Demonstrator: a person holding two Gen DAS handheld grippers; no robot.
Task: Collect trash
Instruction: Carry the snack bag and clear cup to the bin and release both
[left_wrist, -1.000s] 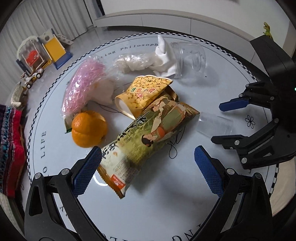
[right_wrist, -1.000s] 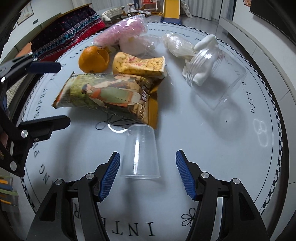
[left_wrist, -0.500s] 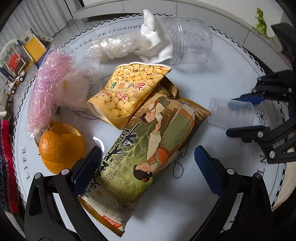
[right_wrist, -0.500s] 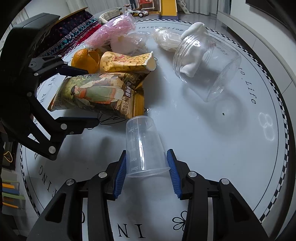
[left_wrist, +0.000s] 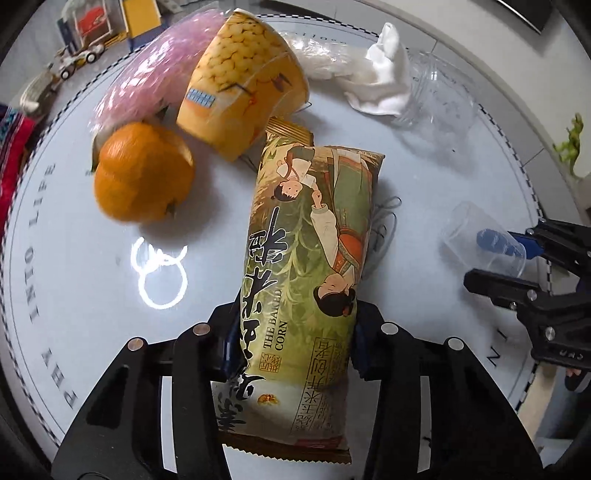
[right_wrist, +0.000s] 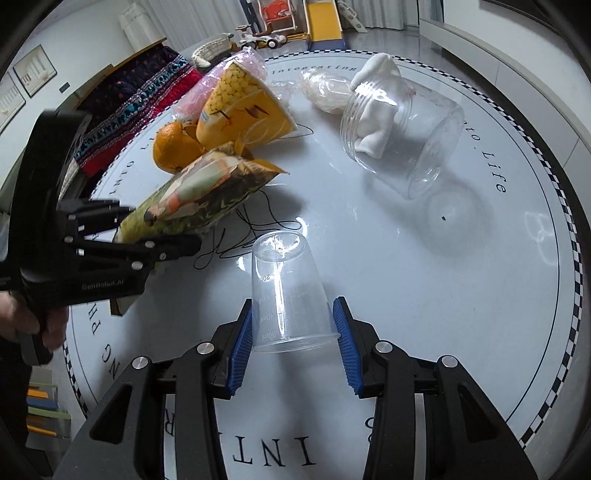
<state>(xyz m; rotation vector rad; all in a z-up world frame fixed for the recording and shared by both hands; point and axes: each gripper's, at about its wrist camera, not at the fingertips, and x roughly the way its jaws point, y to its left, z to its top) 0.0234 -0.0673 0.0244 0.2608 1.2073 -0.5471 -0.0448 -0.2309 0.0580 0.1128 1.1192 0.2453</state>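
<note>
Lift both catches straight up and level, so the corn bag (left_wrist: 303, 280) does not drag the yellow cup (left_wrist: 240, 85) or the orange (left_wrist: 142, 173) behind it. The left gripper (left_wrist: 295, 343) has its fingers closed on the bag's near end, the rest reaching toward the orange. Right of the bag, the right gripper (right_wrist: 291, 332) pinches the clear cup (right_wrist: 288, 291) near its rim, on the worktop (right_wrist: 424, 277).

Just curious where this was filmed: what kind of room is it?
Probably a family living room: a toy slide and ride-on toy car stand on the floor beyond the round table.
</note>
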